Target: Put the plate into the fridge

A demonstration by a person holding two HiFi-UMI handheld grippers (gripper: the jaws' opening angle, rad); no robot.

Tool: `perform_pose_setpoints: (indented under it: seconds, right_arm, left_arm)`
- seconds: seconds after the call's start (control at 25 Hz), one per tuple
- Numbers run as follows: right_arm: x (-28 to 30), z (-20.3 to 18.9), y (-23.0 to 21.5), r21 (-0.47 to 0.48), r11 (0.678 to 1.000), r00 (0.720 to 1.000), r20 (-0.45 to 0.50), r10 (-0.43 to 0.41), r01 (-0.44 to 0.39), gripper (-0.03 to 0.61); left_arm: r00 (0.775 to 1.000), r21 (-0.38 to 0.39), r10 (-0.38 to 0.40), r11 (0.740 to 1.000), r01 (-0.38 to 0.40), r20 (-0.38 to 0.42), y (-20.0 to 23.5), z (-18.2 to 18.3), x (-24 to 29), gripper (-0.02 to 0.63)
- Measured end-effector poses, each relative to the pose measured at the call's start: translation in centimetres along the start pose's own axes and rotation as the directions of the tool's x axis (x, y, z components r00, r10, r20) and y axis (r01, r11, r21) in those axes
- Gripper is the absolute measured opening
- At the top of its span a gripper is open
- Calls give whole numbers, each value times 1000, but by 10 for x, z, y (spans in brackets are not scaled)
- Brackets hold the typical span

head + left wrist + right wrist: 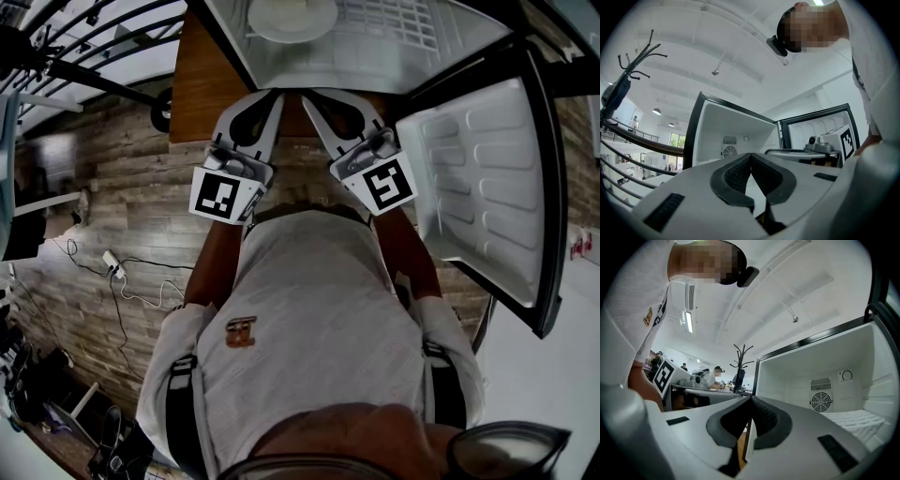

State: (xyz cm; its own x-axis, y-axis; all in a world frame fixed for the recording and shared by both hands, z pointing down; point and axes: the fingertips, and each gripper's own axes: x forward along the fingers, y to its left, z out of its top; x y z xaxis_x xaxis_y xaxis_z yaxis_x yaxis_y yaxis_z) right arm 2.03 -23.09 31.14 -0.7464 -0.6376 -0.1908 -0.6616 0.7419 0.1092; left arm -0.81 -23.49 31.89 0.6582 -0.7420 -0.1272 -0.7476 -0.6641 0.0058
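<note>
A white plate [292,17] lies on the wire shelf inside the open fridge [394,42], at the top of the head view. Both grippers are held close to the person's chest, below the fridge opening and pointing toward it. My left gripper [274,95] is shut with nothing between its pads, and its tips meet in its own view [751,155]. My right gripper [308,95] is just beside it, also shut and empty [751,399]. Neither touches the plate. The plate does not show in either gripper view.
The fridge door [483,178] stands swung open at the right. The fridge rests on a wooden top [202,84]. Cables and a power strip [114,267] lie on the wood floor at left. A coat rack [742,356] stands beyond the fridge.
</note>
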Motion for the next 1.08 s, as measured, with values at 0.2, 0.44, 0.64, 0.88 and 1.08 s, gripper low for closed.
perform_pose_setpoints:
  seconds: [0.2,0.44,0.64,0.88,1.08]
  right_arm:
    - [-1,-2,-2,5,1000,1000,-2,4,-4,32]
    - [-3,-5,-6,17,1000,1000,-3,9,-9,32]
    - [-2,-4,-6,18,1000,1000,0,15,-15,32]
    - [-2,-5,-7,21,1000,1000,-1,22,-22,32]
    - [-3,-7,-8,26,999,1000,-3,26,-26,32]
  left_arm:
    - [1000,-2,10,1000,-10,-3,-1,-2,1,18]
    - [1000,-2,19,1000,-19,-8,-3,-5,3,18]
    - [1000,-4,26,1000,-26,-11,-2,-6,3,18]
    - [999,-4,33,999,-34,-12,-2,-7,3,18]
    - [999,-5,42,999,-42,-9,-1,-7,4,18]
